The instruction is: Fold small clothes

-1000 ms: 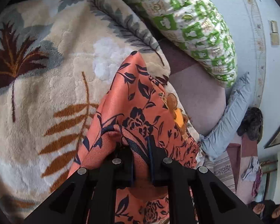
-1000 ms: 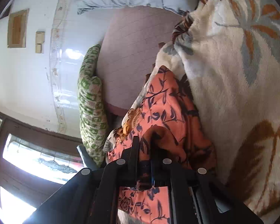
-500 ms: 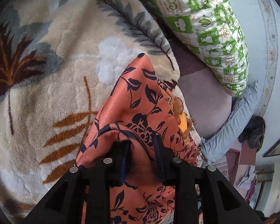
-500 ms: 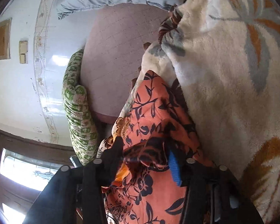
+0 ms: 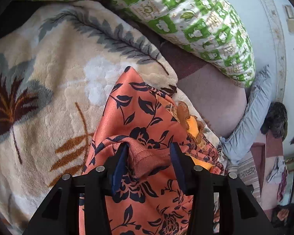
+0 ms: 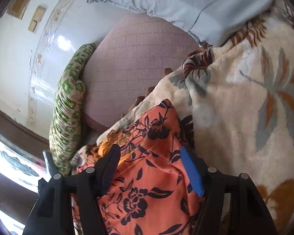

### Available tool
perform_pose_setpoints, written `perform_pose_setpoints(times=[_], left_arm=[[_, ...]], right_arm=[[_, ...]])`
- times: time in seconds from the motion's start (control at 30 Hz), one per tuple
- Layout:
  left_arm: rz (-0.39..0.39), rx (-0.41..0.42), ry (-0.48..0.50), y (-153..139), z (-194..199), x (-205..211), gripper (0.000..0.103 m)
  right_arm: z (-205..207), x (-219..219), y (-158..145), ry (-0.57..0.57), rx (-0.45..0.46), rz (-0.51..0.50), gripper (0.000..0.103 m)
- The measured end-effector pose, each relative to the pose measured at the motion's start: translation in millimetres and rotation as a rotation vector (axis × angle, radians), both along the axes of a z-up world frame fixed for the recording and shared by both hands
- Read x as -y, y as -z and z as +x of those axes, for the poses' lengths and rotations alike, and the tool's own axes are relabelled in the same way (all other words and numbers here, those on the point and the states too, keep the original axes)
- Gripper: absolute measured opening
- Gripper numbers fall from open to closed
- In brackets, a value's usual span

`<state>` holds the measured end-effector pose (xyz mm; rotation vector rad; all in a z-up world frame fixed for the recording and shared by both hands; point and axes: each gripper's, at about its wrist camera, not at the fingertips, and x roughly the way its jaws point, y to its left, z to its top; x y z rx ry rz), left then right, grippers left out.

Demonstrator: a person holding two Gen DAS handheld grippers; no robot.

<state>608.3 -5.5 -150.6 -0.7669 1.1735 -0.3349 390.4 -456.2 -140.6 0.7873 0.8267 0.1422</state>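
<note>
Left claw [image 5: 148, 161] now spread, was pinching orange floral garment [image 5: 139, 113] one second ago; ridge of cloth sits loose between fingers. Right claw [image 6: 150, 163] also spread wide, released. Garment lies on plush leaf blanket [image 5: 49, 90], near its edge. Farther: green pillow [image 5: 196, 23]. Fold seems laid down; next likely regrasp.

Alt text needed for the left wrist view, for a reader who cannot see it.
The left gripper is open, its fingers either side of a raised fold of an orange floral garment that lies on a cream leaf-patterned blanket. A green-and-white patterned pillow lies beyond.
</note>
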Motion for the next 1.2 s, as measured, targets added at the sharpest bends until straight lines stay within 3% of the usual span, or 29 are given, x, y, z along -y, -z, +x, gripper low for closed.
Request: perform_pose_setpoints(times=[0.1, 0.23, 0.4, 0.47, 0.5, 0.53, 0.57, 0.6, 0.63, 0.73, 0.93, 1.07, 1.2], left_arm=[[0.081, 0.074, 0.145, -7.3, -5.7, 8.9, 0.049], [0.247, 0.136, 0.232, -12.6, -20.7, 12.8, 0.049], [0.552, 0.252, 0.304, -20.2, -36.4, 31.3, 0.05], [0.619, 0.265, 0.329, -18.8, -38.3, 41.8, 0.05], [0.654, 0.275, 0.336, -18.0, -40.6, 48.1, 0.049], [0.688, 0.291, 0.338, -17.4, -41.2, 54.4, 0.043], [0.717, 0.306, 0.333, -16.8, -41.7, 59.7, 0.022], [0.724, 0.306, 0.324, -16.4, -40.0, 63.6, 0.011], [0.714, 0.3, 0.3, -16.9, -39.0, 64.8, 0.009], [0.689, 0.335, 0.238, -27.8, -43.9, 64.1, 0.007], [0.598, 0.383, 0.107, -65.5, -40.5, 46.9, 0.007], [0.625, 0.311, 0.028, -55.4, -16.8, 34.6, 0.007], [0.621, 0.151, -0.005, -11.1, 9.6, 25.5, 0.009]], right_arm=[[13.0, -3.9, 4.3, -0.049, -0.033, -0.094, 0.071], [30.9, -18.6, 5.0, -0.097, -0.023, -0.189, 0.071], [51.5, -44.7, 12.2, -0.184, -0.064, -0.338, 0.069], [52.3, -52.9, 11.3, -0.207, -0.049, -0.402, 0.062], [51.5, -55.5, 10.2, -0.2, -0.047, -0.44, 0.053], [50.3, -56.6, 9.4, -0.197, -0.043, -0.457, 0.038], [49.0, -56.1, 8.0, -0.195, -0.04, -0.46, 0.03], [45.9, -54.3, 5.5, -0.191, -0.032, -0.462, 0.027], [42.3, -54.2, 0.6, -0.19, -0.013, -0.47, 0.022], [31.2, -51.6, -20.1, -0.173, 0.045, -0.47, 0.015], [34.2, -33.7, -60.0, -0.074, 0.158, -0.378, 0.012], [58.2, -15.8, -45.4, -0.009, 0.117, -0.307, 0.012], [81.0, -5.7, -8.1, 0.017, 0.035, -0.256, 0.012]])
